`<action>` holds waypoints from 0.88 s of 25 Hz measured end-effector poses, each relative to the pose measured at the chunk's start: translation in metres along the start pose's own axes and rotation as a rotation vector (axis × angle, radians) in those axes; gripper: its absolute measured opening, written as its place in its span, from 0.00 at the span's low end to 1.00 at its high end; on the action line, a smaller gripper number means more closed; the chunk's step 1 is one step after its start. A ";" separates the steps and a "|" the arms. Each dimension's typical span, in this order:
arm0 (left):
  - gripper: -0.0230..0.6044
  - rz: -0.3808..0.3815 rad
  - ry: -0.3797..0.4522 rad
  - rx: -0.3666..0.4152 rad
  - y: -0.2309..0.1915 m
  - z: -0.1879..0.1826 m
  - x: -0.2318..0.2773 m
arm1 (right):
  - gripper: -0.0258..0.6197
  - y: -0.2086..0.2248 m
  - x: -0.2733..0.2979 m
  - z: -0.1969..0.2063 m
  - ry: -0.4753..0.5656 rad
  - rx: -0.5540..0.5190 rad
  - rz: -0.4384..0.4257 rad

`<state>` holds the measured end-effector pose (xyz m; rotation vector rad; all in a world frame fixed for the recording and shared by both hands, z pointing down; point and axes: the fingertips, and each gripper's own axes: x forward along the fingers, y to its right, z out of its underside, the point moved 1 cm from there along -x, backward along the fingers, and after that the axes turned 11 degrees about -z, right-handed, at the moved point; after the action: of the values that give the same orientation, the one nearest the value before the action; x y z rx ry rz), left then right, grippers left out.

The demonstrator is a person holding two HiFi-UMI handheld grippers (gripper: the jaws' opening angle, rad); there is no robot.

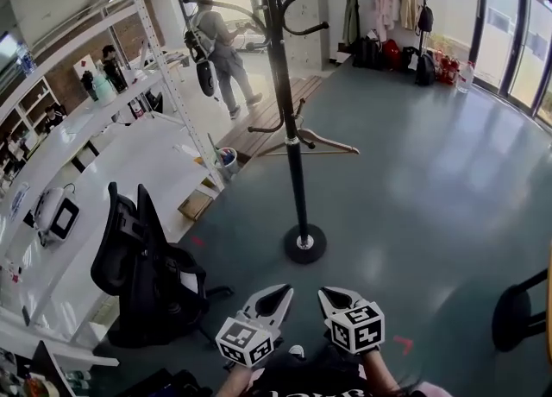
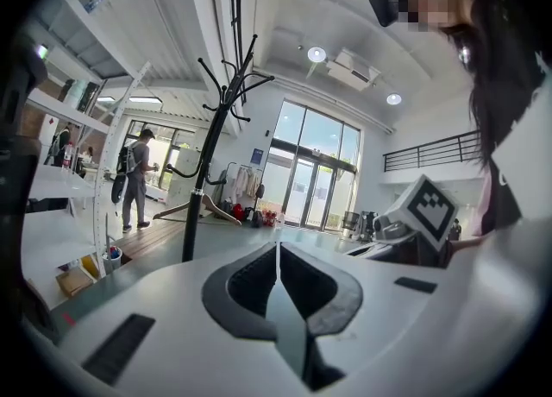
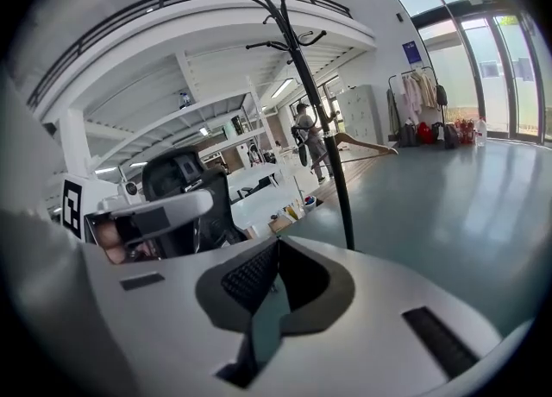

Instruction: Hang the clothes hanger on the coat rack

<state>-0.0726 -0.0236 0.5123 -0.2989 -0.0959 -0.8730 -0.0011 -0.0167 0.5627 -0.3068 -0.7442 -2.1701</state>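
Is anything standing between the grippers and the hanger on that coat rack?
Nothing visible does. Only bare floor lies between the left gripper and right gripper, both shut and empty, and the coat rack, where the hanger hangs on a low hook. The office chair stands off to the left.

Bright daylight enters through the tall glass doors (image 1: 524, 41) at the head view's upper right and lays a pale sheen on the smooth grey-green floor (image 1: 431, 171). The black metal coat rack (image 1: 296, 188) stands sharp, its shadow faint, perhaps washed out. Every view bows straight lines toward the edges, and both gripper views darken into black corners. At the left gripper view's top, round white ceiling lamps (image 2: 317, 54) glare.
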 end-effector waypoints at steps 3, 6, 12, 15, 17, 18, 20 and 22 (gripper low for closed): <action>0.04 0.013 -0.012 0.004 -0.019 0.001 -0.023 | 0.06 -0.027 0.014 0.007 0.004 0.012 0.011; 0.04 0.031 -0.021 -0.002 -0.031 0.006 -0.041 | 0.06 -0.049 0.022 0.018 0.004 0.022 0.025; 0.04 0.079 -0.033 -0.023 -0.033 0.019 -0.062 | 0.06 -0.076 0.023 0.037 -0.019 0.014 0.056; 0.04 0.097 -0.027 -0.034 -0.030 0.019 -0.065 | 0.06 -0.083 0.019 0.042 -0.032 0.006 0.074; 0.04 0.105 -0.021 -0.039 -0.027 0.018 -0.066 | 0.06 -0.085 0.016 0.044 -0.039 0.000 0.080; 0.04 0.107 -0.018 -0.040 -0.025 0.019 -0.066 | 0.06 -0.085 0.015 0.046 -0.041 -0.001 0.079; 0.04 0.111 -0.015 -0.040 -0.023 0.019 -0.066 | 0.06 -0.087 0.013 0.047 -0.043 -0.002 0.077; 0.04 0.112 -0.011 -0.039 -0.022 0.016 -0.064 | 0.06 -0.088 0.012 0.047 -0.047 -0.003 0.074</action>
<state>-0.1300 0.0156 0.5193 -0.3423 -0.0723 -0.7628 -0.0769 0.0480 0.5696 -0.3818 -0.7448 -2.1010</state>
